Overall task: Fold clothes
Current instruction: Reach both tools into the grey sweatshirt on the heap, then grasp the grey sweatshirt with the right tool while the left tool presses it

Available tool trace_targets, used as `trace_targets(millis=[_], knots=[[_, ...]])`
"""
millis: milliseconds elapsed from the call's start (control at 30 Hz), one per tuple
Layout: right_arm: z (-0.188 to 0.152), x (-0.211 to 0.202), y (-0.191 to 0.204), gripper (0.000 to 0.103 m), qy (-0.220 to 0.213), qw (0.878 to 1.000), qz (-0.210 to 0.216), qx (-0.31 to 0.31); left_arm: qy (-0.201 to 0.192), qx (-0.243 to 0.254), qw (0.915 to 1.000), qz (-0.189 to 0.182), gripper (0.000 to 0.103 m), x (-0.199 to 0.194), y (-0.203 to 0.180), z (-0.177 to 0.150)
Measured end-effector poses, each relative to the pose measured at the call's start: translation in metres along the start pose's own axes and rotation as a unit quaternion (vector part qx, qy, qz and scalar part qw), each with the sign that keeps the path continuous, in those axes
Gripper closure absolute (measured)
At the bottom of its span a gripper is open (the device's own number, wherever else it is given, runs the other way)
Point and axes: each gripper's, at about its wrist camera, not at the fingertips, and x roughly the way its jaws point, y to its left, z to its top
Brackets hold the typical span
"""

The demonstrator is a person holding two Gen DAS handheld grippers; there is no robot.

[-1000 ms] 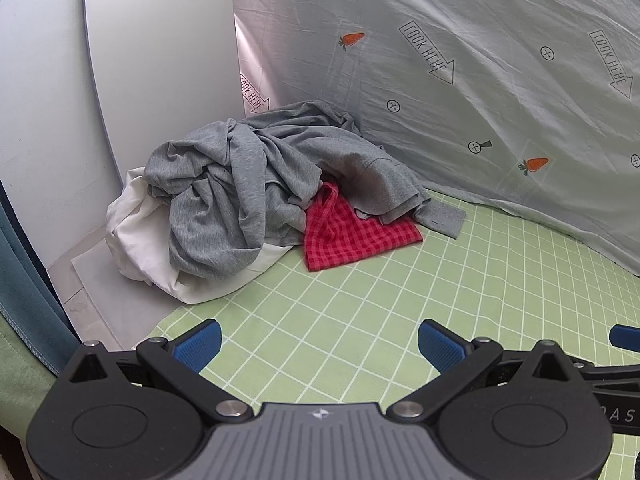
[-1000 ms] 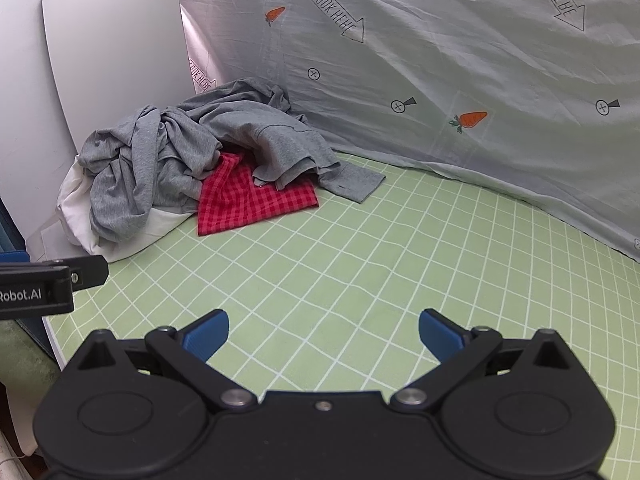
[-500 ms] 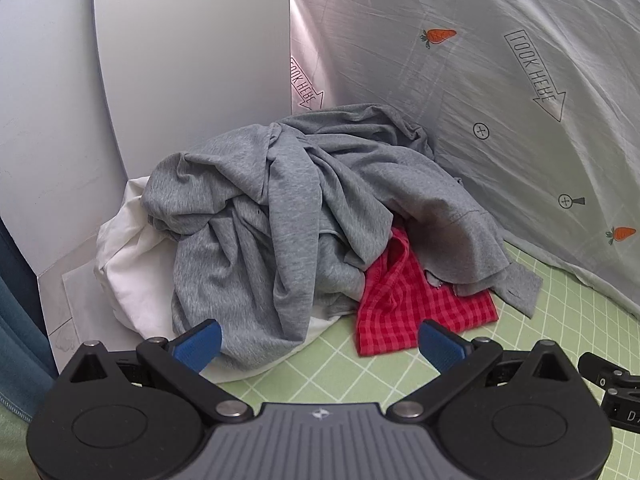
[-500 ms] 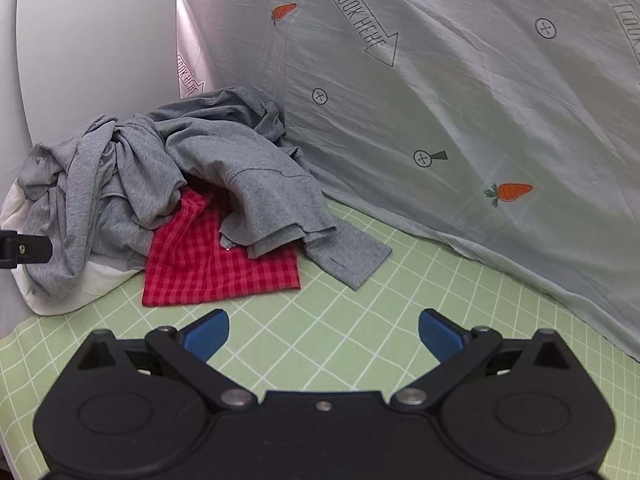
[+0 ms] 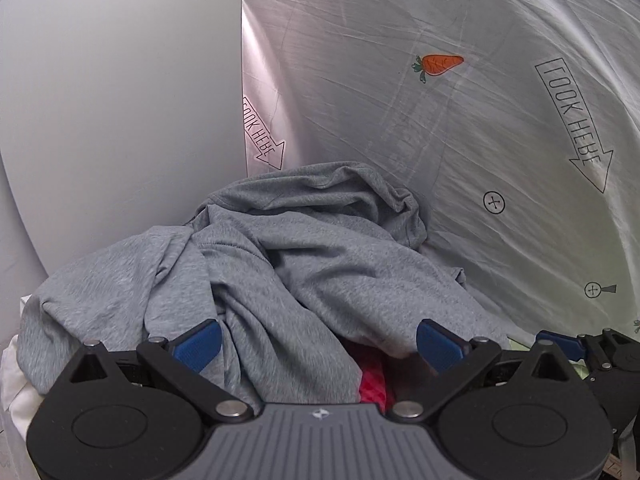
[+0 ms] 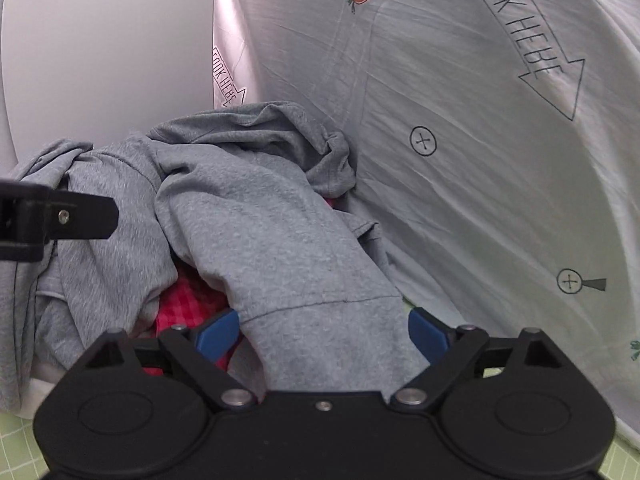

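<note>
Grey jersey fills most of what I see: the grey garment [image 5: 280, 280] is heaped in a rumpled pile in the corner where the white panel [image 5: 120, 120] meets the pale printed sheet [image 5: 480, 140] hung behind it. The sheet carries a small orange carrot [image 5: 438, 65] and arrow labels. Under the grey heap a red checked cloth [image 6: 188, 300] shows through in the folds, and at the far left edge some white fabric [image 5: 16, 380] sticks out beneath it all.

My left gripper [image 5: 318, 344] hangs just over the near slope of the pile with its blue pads spread wide; grey cloth lies in the gap between them, but neither pad presses on it, so I have hold of nothing there. My right gripper [image 6: 322, 332] is low over a long grey sleeve or hem piece that runs straight toward the camera between its blue fingers [image 6: 218, 334]. Its jaws are closing in on that strip, with the fabric between them; the pads stand just at the edges of it and I cannot see them pinching yet. A bit of green gridded mat [image 6: 16, 452] shows at the bottom corners, beside the pile
</note>
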Motion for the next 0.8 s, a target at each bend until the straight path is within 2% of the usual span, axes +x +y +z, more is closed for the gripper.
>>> trace_targets(millis=[200, 367, 500, 533, 600, 633, 700, 767, 800], knots=[[0.013, 0.045, 0.008, 0.018, 0.008, 0.999, 0.039, -0.007, -0.001, -0.006, 1.0, 0.002, 0.005, 0.034, 0.0, 0.013], [0.011, 0.047, 0.01, 0.018, 0.008, 0.999, 0.038, 0.009, -0.009, -0.005, 0.9995, 0.031, 0.009, 0.035, 0.009, 0.012], [0.006, 0.043, 0.012, 0.018, 0.007, 0.999, 0.036, 0.008, -0.009, 0.0, 0.9927, 0.121, 0.012, 0.034, 0.023, 0.004], [0.006, 0.043, 0.013, 0.018, 0.008, 0.999, 0.035, 0.007, 0.003, 0.0, 0.9891, 0.147, 0.012, 0.039, 0.029, 0.002], [0.005, 0.042, 0.014, 0.018, 0.009, 0.999, 0.033, 0.009, 0.005, -0.003, 0.989, 0.148, 0.012, 0.042, 0.04, -0.004], [0.005, 0.04, 0.015, 0.018, 0.01, 0.999, 0.032, 0.01, 0.005, -0.005, 0.9891, 0.147, 0.016, 0.044, 0.045, -0.006], [0.004, 0.037, 0.016, 0.018, 0.01, 0.999, 0.031, 0.012, -0.004, -0.017, 0.9921, 0.124, 0.043, 0.036, 0.046, -0.007], [0.003, 0.029, 0.016, 0.018, 0.01, 0.999, 0.027, 0.016, -0.011, -0.031, 0.9935, 0.11, 0.081, 0.026, 0.041, -0.005], [0.002, 0.025, 0.015, 0.018, 0.01, 0.999, 0.025, 0.019, -0.012, -0.034, 0.9941, 0.102, 0.086, 0.021, 0.038, -0.005]])
